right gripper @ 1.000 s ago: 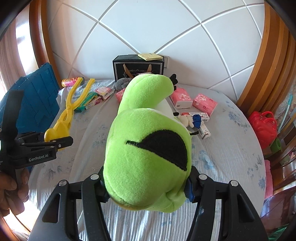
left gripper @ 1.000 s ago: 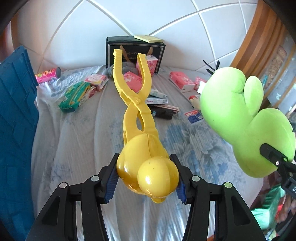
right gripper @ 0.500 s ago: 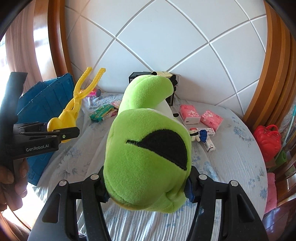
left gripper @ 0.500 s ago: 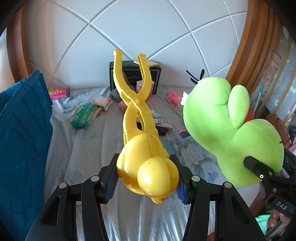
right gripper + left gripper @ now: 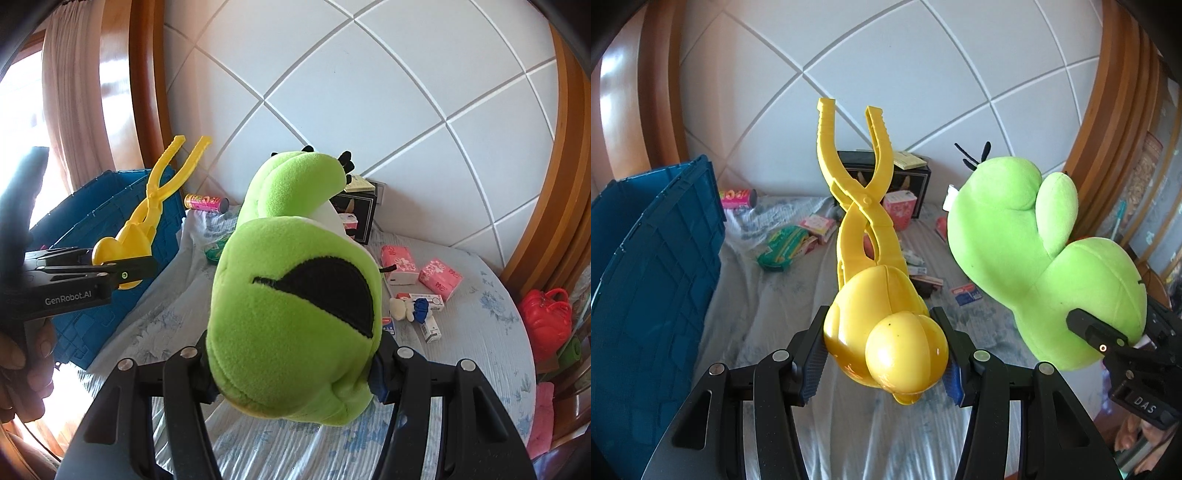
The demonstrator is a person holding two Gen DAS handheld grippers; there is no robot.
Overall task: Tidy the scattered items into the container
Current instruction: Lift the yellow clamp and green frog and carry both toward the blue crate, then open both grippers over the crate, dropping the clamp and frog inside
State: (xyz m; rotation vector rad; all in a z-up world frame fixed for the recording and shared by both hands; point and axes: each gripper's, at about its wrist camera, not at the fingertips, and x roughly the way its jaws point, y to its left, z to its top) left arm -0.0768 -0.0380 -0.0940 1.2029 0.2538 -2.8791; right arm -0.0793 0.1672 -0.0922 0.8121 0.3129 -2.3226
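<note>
Left gripper [image 5: 882, 360] clamps the ball-shaped end of the snowball tongs [image 5: 864, 236]; tong handles project forward and up, away from the claw. Crate [image 5: 653, 266] left of that claw, standing at the bed's [image 5: 775, 314] left edge. Right gripper [image 5: 291, 363] holds the plush toy [image 5: 295, 280] above the bed, off to the left claw's right. Ahead of both claws: tube [image 5: 737, 198] far left, small packets [image 5: 786, 245] mid-bed, dark box [image 5: 882, 177] at the back against the headboard [image 5: 923, 74]. Tissue packs [image 5: 439, 277] forward-right of the right claw.

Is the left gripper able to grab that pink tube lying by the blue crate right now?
Probably not: the left gripper is already shut on the yellow tongs toy, so it has no free grip for the pink tube.
</note>
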